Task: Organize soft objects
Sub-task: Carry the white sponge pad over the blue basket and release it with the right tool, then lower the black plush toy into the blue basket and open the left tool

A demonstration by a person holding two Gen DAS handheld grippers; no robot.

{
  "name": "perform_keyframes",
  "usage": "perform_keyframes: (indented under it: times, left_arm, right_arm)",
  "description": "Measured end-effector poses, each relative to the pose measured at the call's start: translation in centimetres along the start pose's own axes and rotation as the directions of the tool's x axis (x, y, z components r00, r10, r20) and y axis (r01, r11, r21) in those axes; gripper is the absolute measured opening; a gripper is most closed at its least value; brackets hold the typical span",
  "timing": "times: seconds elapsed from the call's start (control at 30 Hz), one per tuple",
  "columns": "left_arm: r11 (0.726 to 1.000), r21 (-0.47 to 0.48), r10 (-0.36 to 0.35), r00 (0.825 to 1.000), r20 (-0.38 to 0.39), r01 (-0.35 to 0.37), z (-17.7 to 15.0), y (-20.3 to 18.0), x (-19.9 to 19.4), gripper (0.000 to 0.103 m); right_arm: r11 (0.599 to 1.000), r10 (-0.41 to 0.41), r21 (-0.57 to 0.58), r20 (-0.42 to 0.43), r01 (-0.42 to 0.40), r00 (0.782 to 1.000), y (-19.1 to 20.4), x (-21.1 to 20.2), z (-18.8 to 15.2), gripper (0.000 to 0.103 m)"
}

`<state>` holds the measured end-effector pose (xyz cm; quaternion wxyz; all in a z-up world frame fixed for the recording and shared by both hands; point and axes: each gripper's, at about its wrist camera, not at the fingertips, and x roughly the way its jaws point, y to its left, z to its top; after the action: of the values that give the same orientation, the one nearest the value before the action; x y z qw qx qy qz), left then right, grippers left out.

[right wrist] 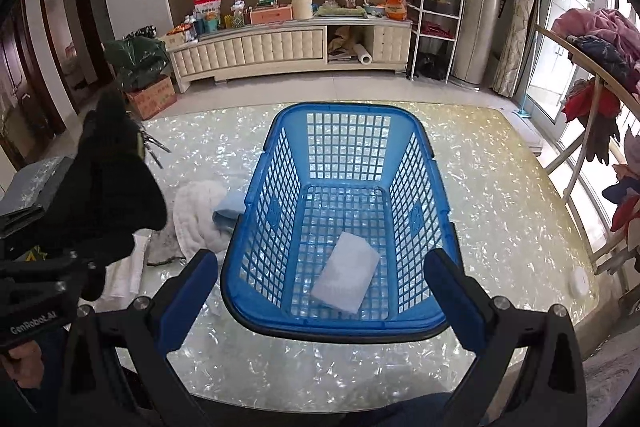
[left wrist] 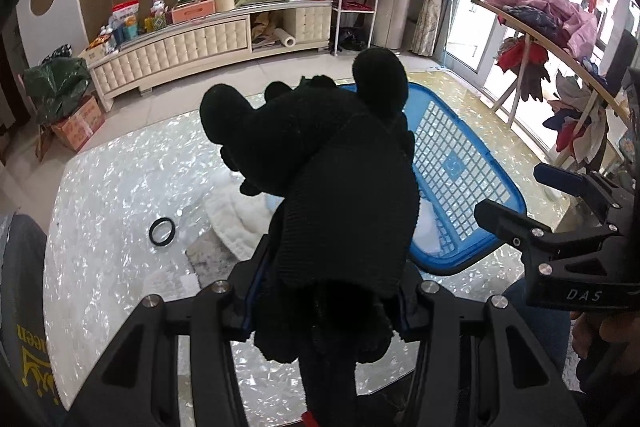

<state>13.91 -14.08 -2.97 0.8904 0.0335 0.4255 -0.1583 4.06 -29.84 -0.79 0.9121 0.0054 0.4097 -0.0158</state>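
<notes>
My left gripper (left wrist: 326,307) is shut on a black knit soft item (left wrist: 332,179) with round ear-like lobes and holds it above the table; it fills the middle of the left wrist view and shows at the left of the right wrist view (right wrist: 116,195). A blue plastic basket (right wrist: 264,187) stands on the table with a white folded cloth (right wrist: 346,273) inside. My right gripper (right wrist: 320,291) is open and empty at the basket's near rim; it also shows in the left wrist view (left wrist: 536,199). A white towel (right wrist: 200,215) and a light blue cloth (right wrist: 230,211) lie left of the basket.
The table (right wrist: 480,195) has a shiny pearl-patterned top. A black ring (left wrist: 162,231) lies on it to the left. A small white round object (right wrist: 579,281) sits near the right edge. A clothes rack (right wrist: 592,75) stands at the right, a cabinet (right wrist: 280,47) at the back.
</notes>
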Motion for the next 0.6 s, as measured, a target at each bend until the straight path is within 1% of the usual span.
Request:
perform_keyframes:
  times: [0.4,0.6]
  left_arm:
    - [0.996,0.087,-0.017,1.000,0.006,0.016,1.2,-3.8,0.3,0.047]
    - [0.991,0.122,-0.043,0.999,-0.010,0.044,2.3,-5.9,1.3,0.047]
  right_arm:
    - [0.999,-0.003,0.048,0.035,0.002,0.999,-2.9,-0.7,-0.5,0.103]
    - [0.997,-0.010,0.081,0.036,0.007,0.999,-4.8,-0.4,-0.7,0.103]
